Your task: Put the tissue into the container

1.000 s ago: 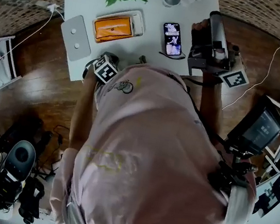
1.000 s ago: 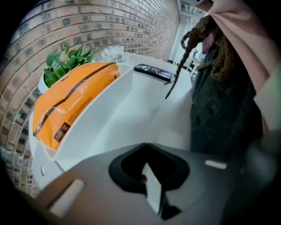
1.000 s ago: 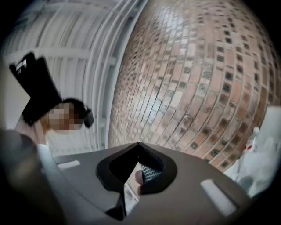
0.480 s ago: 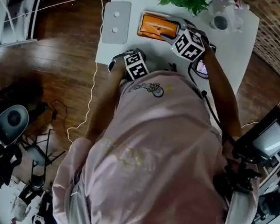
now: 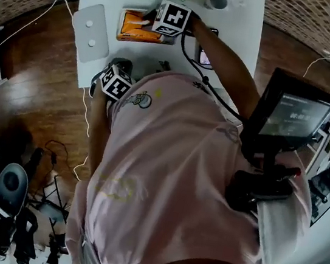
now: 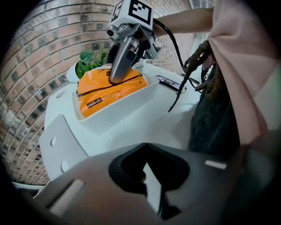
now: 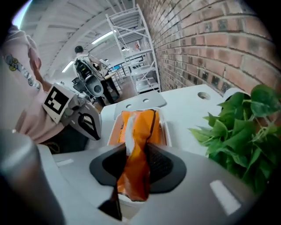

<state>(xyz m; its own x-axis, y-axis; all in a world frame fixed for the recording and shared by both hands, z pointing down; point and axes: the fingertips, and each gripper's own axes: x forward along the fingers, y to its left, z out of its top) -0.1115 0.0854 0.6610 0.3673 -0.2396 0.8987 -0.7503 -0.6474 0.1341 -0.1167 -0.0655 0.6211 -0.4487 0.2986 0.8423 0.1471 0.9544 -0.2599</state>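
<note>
Tissue pack (image 7: pixel 138 127), orange, shown in the white container (image 6: pixel 127 105) on the white table (image 5: pixel 242 29). One end of the wrapper, with a strip of white tissue exposed, is lifted and pinched between the right tongs (image 7: pixel 136 165), which are closing on it from above; the far end of the pack is seen resting inside the container. The left tongs (image 6: pixel 149 176) are held low at the near table edge, apart from the container, pressed almost together with nothing between them. Only a thin sliver of table is visible through the gap. A flat white lid (image 5: pixel 91 32) lies beside the container. A leafy green plant (image 7: pixel 237 132) stands just beyond the container, and a phone (image 5: pixel 204 55) is partly covered by the right forearm.
</note>
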